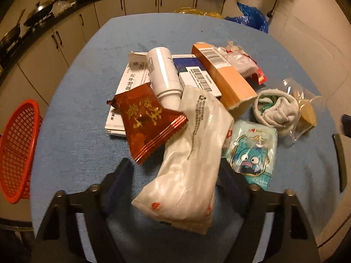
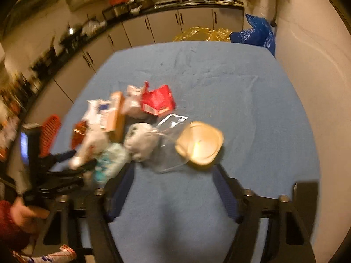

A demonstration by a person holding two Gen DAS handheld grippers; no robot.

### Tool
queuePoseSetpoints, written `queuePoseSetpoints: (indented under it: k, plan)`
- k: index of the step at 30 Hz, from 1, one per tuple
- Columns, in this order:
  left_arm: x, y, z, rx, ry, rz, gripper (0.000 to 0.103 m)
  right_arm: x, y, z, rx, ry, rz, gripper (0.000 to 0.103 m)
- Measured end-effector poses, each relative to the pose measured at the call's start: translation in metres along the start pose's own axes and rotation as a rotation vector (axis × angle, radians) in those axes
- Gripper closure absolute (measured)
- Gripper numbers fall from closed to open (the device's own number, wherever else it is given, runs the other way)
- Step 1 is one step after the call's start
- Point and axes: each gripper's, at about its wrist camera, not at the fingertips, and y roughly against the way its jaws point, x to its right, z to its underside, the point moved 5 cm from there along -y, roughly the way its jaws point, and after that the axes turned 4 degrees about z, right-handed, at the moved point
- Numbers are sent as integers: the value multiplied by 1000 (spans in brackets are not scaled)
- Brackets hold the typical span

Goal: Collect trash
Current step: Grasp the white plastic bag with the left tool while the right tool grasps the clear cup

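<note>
A heap of trash lies on the blue table [image 1: 72,100]. My left gripper [image 1: 175,168] is open, its fingers on either side of a white crinkled wrapper [image 1: 193,153]. Around the wrapper lie a dark red snack packet [image 1: 147,120], a white bottle [image 1: 163,72], an orange box [image 1: 226,76], a teal tissue pack [image 1: 252,153], rolled white socks [image 1: 276,109] and a clear bag [image 1: 307,109]. My right gripper [image 2: 173,171] is open and empty, just short of the clear bag with a tan lid [image 2: 199,144]. The left gripper [image 2: 72,164] shows in the blurred right wrist view.
A red mesh basket [image 1: 15,149] hangs past the table's left edge; it also shows in the right wrist view [image 2: 51,129]. Kitchen cabinets [image 1: 140,2] line the back and left. A blue plastic bag [image 1: 252,17] and yellow bags [image 2: 204,34] sit beyond the far edge.
</note>
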Motion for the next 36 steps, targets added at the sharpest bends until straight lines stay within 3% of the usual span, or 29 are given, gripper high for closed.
queuePoseSetpoints:
  k: [4,7,12,24,36]
  plan:
    - [3,-1,-1,8,-19,-1,50,-4,-17,-6,3,120,39,56]
    - [4,1,0,9,-16,7,54,-5,-28,-12,7,148,42,66]
    - [4,10,7,20,-18,13,54,-10,-42,-16,7,186,56,98]
    - [5,44,15,88,-22,42,54,-13,0,-7,65,59,-19,99]
    - [-22,90,8,181,-23,33,54,-60,31,-5,112,55,-101,98]
